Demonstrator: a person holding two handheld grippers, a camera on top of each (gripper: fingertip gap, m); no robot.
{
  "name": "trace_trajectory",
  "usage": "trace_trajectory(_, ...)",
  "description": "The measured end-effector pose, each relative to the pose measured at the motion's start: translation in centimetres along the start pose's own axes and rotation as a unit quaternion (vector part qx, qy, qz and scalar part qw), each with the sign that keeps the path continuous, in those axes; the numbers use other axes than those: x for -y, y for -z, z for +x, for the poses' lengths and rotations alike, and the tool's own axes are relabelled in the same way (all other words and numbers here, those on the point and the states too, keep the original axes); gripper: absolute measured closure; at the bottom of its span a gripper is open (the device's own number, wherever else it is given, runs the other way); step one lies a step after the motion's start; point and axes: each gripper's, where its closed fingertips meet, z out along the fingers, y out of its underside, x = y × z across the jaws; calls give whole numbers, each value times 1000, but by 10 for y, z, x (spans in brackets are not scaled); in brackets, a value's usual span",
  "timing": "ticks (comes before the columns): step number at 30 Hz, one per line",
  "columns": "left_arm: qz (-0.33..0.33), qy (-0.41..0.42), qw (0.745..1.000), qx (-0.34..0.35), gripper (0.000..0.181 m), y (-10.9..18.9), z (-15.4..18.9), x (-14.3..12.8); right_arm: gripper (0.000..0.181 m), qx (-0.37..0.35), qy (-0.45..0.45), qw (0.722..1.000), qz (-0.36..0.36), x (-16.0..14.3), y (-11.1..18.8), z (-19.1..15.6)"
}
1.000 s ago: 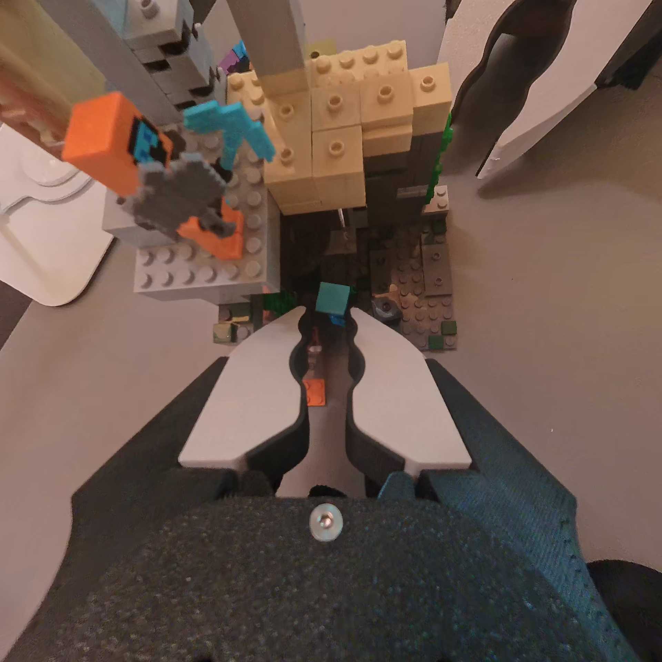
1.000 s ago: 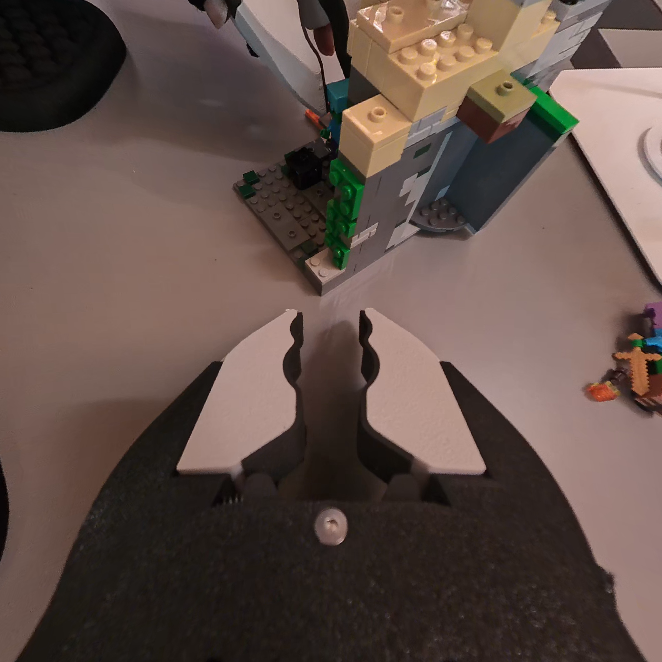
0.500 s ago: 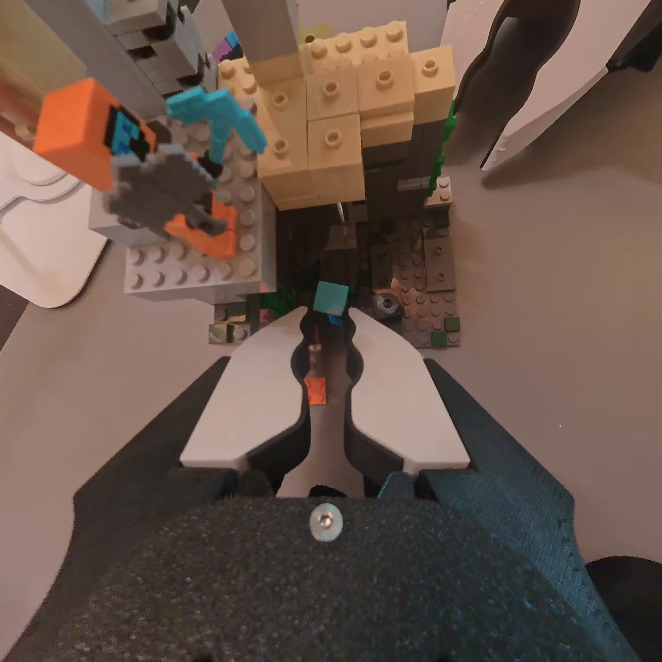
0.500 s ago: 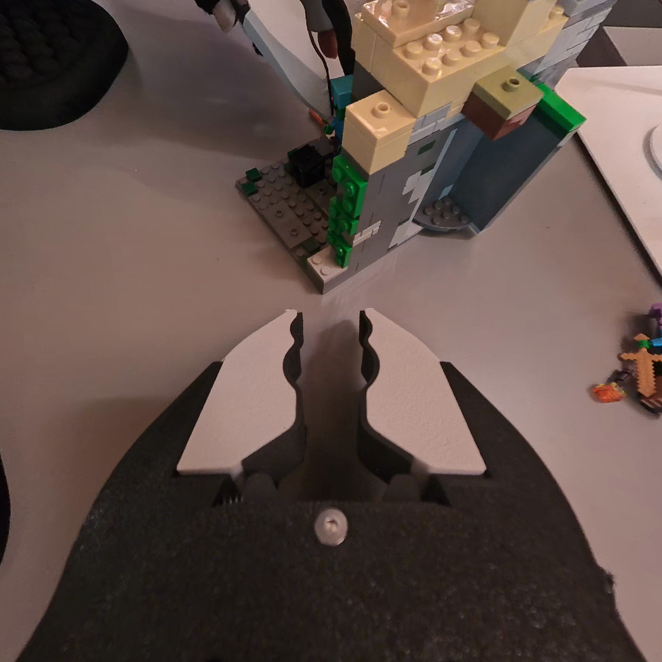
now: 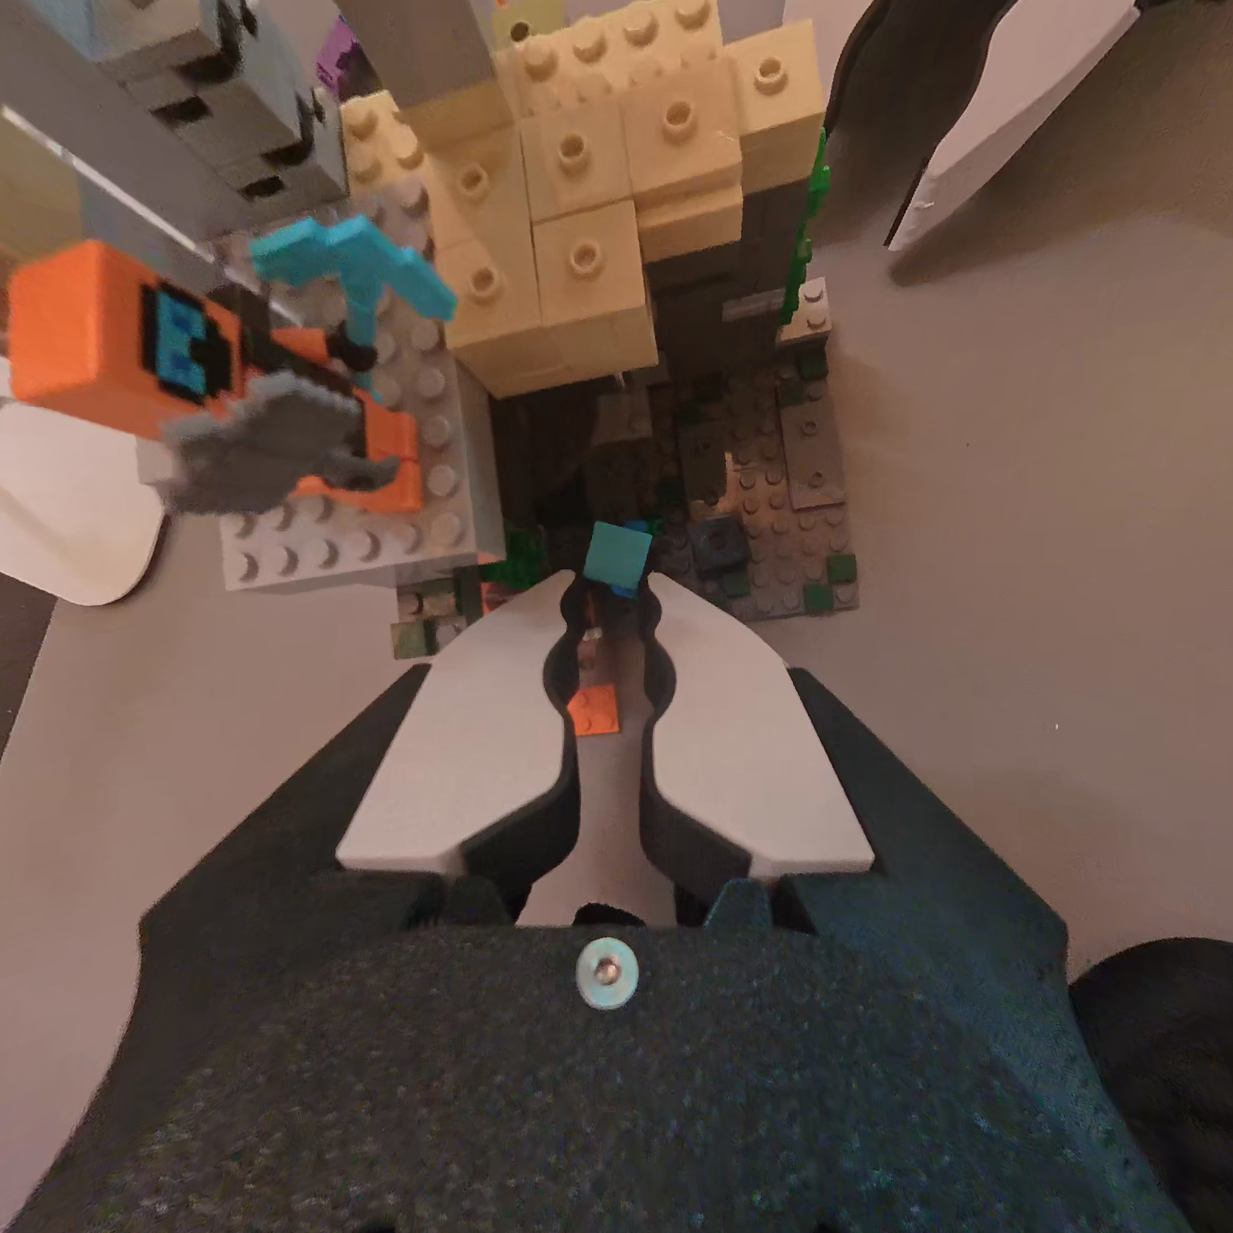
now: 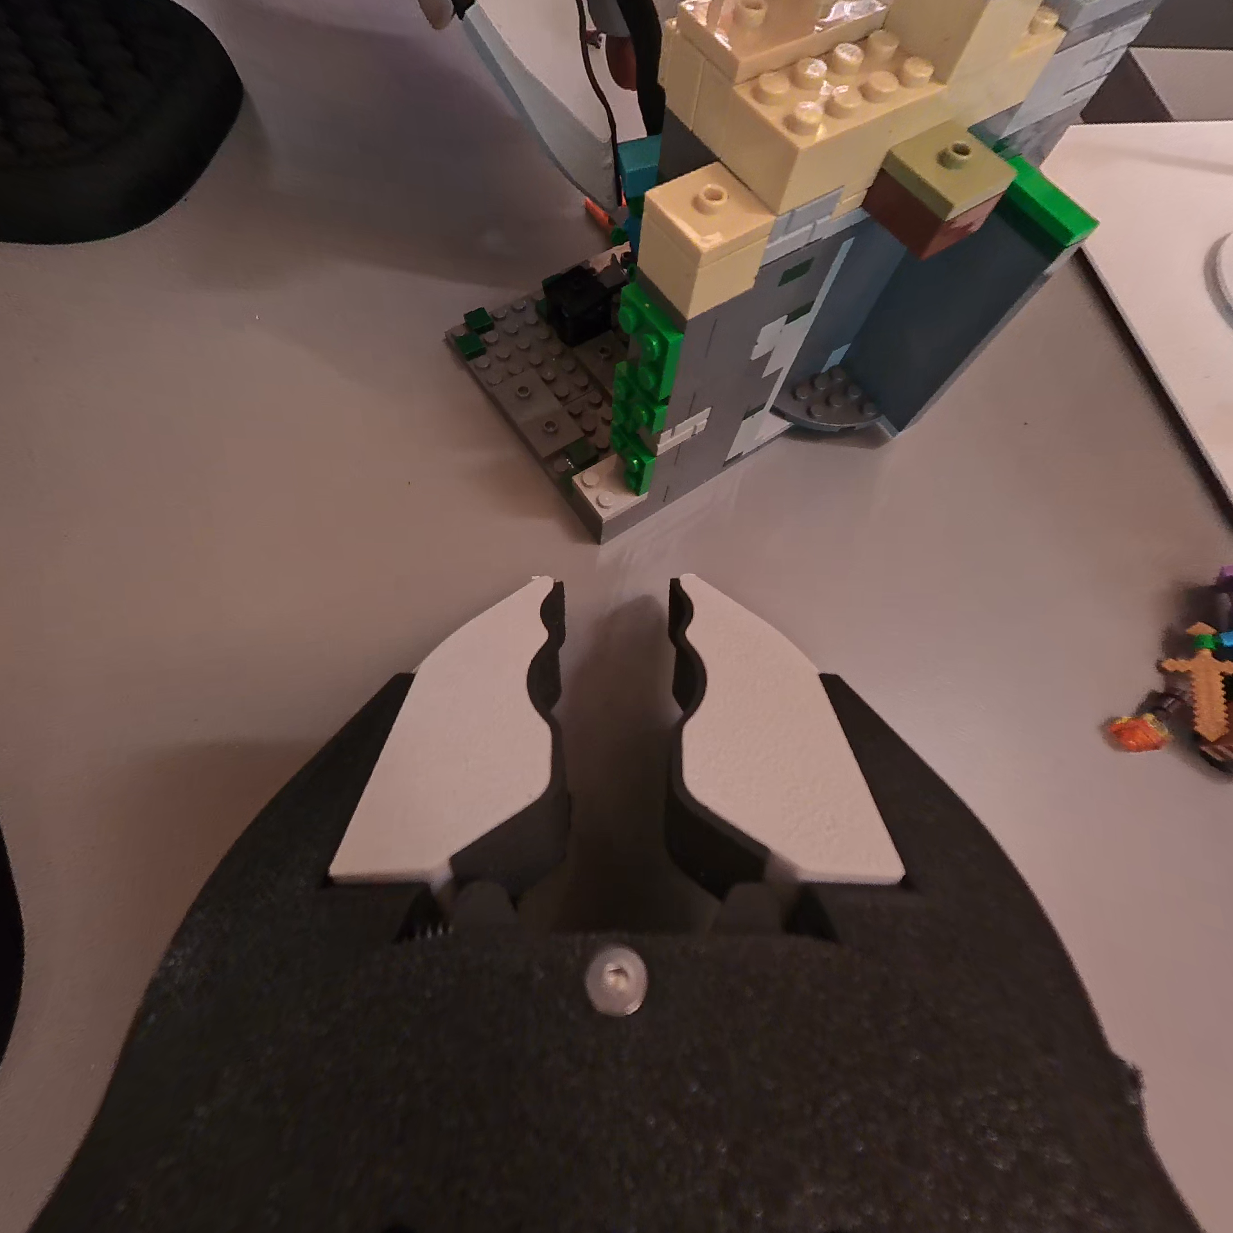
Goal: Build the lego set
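The lego build, a grey tower point(image 6: 727, 373) topped with tan bricks point(image 5: 600, 200), stands on a dark studded baseplate point(image 5: 800, 534). My left gripper point(image 5: 610, 580) hangs over the build's front edge, shut on a small teal-headed figure point(image 5: 617, 555). The figure's head also shows in the right wrist view point(image 6: 637, 167) beside the tan bricks point(image 6: 800, 113). An orange-headed figure point(image 5: 120, 333) with a teal pickaxe point(image 5: 353, 267) stands on a grey plate point(image 5: 347, 547). My right gripper point(image 6: 617, 590) is open and empty over the table, short of the build's near corner.
A small orange plate point(image 5: 594, 710) lies below my left fingers. Loose small pieces point(image 6: 1194, 707) lie at the right on the table. A white board point(image 6: 1167, 267) lies behind them, and also shows in the left wrist view point(image 5: 67, 520). A black foam shape point(image 6: 87, 113) is at the far left. The gap from one gripper's tips to the other's is roughly 12 cm. Measured from the fingertips, the grey plate point(image 5: 347, 547) is 7 cm or so from the left gripper and 15 cm from the right.
My left gripper has shifted a little over the build with the teal-headed figure still between its fingers. The right gripper has barely moved.
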Motion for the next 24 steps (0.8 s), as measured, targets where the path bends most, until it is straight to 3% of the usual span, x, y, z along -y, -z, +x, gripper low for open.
trace_trajectory(12, 4, 3, 1000, -3, 167, 0, 0, 0, 152, -8, 2, 1000, 15, 7, 10, 5)
trace_trajectory(18, 6, 3, 1000, 2, 166, 0, -1, 0, 152, -2, 12, 999, 48, 32, 40, 2)
trace_trajectory(24, 11, 3, 1000, 7, 166, 1, -2, 0, 153, 10, 63, 997, 52, 60, 46, -25)
